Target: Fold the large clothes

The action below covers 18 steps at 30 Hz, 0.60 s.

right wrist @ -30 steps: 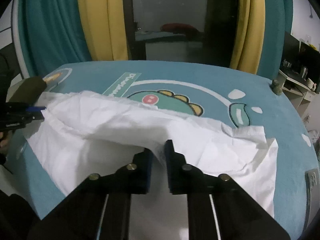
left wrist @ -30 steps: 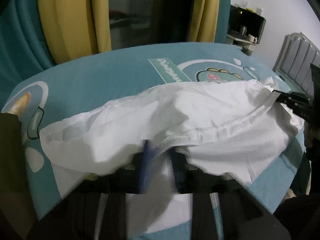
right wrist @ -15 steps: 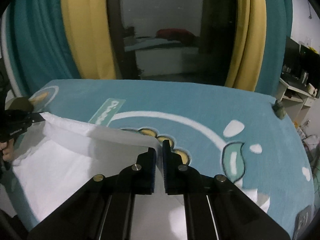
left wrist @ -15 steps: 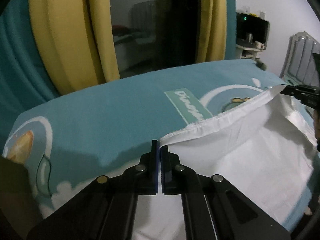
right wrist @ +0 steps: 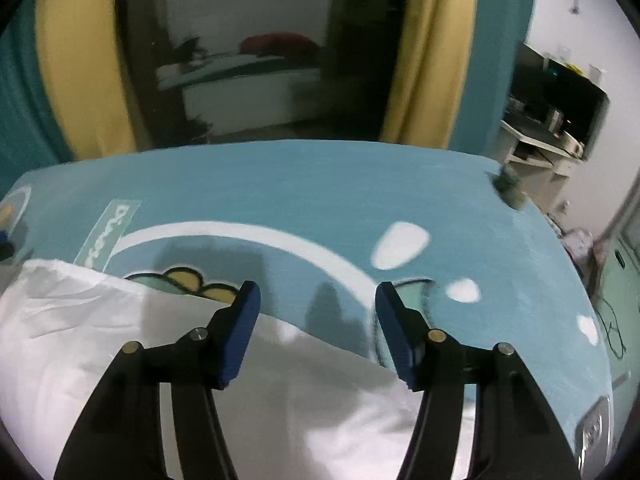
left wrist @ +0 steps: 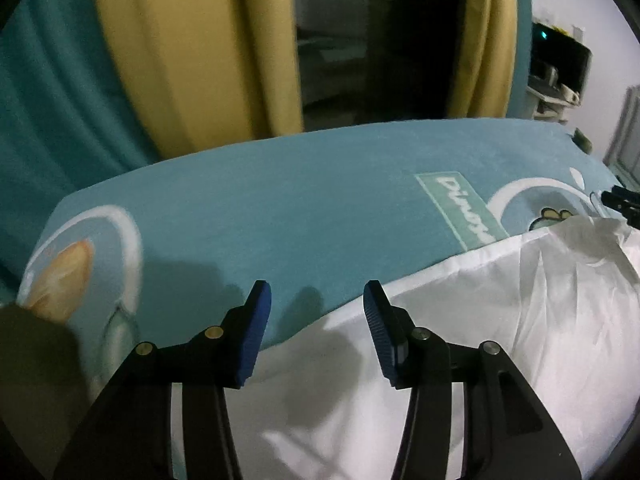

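A white garment (left wrist: 472,320) lies flat on the teal dinosaur-print bed cover (left wrist: 280,208), its far edge running up to the right. My left gripper (left wrist: 316,300) hovers over that edge's near left corner, jaws opening, nothing pressed between the blue pads. In the right wrist view the same white garment (right wrist: 80,336) spreads to the lower left, and my right gripper (right wrist: 318,300) stands over its far right edge, jaws opening and free of the cloth. The right gripper's tip (left wrist: 624,202) shows at the right rim of the left wrist view.
Yellow and teal curtains (left wrist: 180,60) and a dark window (right wrist: 248,48) stand behind the bed. A white shelf unit with a dark screen (right wrist: 552,120) is at the right. A small dark object (right wrist: 510,192) sits at the bed's far right corner.
Both grippers carried the garment's edge away across the bed, spreading the cloth flat, then let it go. Their jaws, shut on the hem before, now stand apart.
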Each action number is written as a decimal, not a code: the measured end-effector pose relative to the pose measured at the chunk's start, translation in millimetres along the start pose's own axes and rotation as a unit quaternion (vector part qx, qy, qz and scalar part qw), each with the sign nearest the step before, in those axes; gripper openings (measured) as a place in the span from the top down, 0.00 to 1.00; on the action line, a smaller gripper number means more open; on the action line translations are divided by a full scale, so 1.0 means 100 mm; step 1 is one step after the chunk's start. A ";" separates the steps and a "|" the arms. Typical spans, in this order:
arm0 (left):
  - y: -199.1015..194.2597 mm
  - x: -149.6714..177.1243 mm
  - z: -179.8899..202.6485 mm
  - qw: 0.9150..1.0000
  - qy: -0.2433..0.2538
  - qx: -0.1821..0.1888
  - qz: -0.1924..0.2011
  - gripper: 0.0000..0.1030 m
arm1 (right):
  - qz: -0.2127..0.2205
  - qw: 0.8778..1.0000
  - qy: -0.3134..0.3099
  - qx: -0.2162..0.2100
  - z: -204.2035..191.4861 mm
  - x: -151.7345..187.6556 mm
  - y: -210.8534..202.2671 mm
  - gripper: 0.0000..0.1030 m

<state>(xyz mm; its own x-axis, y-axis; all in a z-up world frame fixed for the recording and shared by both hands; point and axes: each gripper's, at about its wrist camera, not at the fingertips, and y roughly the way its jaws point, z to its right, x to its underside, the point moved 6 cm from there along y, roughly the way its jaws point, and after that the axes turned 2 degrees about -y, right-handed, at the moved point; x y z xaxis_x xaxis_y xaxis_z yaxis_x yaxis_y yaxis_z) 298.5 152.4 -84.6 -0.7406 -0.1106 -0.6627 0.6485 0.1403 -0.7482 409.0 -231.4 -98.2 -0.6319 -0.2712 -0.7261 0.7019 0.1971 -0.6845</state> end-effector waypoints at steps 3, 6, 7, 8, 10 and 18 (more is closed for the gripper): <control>-0.23 0.17 -0.11 1.000 0.004 -0.003 0.008 0.50 | 0.011 1.000 0.011 -0.009 0.10 0.09 -0.22 0.42; -0.32 0.41 -0.21 1.000 0.009 -0.007 -0.010 0.50 | 0.010 0.999 0.028 -0.036 0.15 0.24 -0.37 0.42; -0.30 0.47 -0.24 1.000 0.009 -0.008 -0.018 0.50 | 0.007 0.998 0.033 -0.048 0.15 0.29 -0.39 0.42; -0.28 0.56 -0.28 0.999 0.008 -0.011 -0.030 0.50 | 0.002 0.998 0.037 -0.059 0.15 0.37 -0.43 0.42; -0.15 0.72 -0.41 0.998 -0.004 -0.026 -0.057 0.50 | -0.020 0.996 0.041 -0.080 0.15 0.54 -0.45 0.42; -0.01 0.65 -0.89 0.991 -0.087 -0.093 -0.041 0.47 | -0.070 0.996 0.039 -0.030 0.32 0.88 -0.29 0.41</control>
<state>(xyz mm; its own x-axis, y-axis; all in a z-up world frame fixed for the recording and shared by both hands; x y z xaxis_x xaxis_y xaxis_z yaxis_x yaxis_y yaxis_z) 234.3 232.3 -123.7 -0.7380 -0.2946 -0.6071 0.5313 0.3010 -0.7919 343.8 -291.4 -139.6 -0.7482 -0.2256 -0.6239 0.5851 0.2191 -0.7808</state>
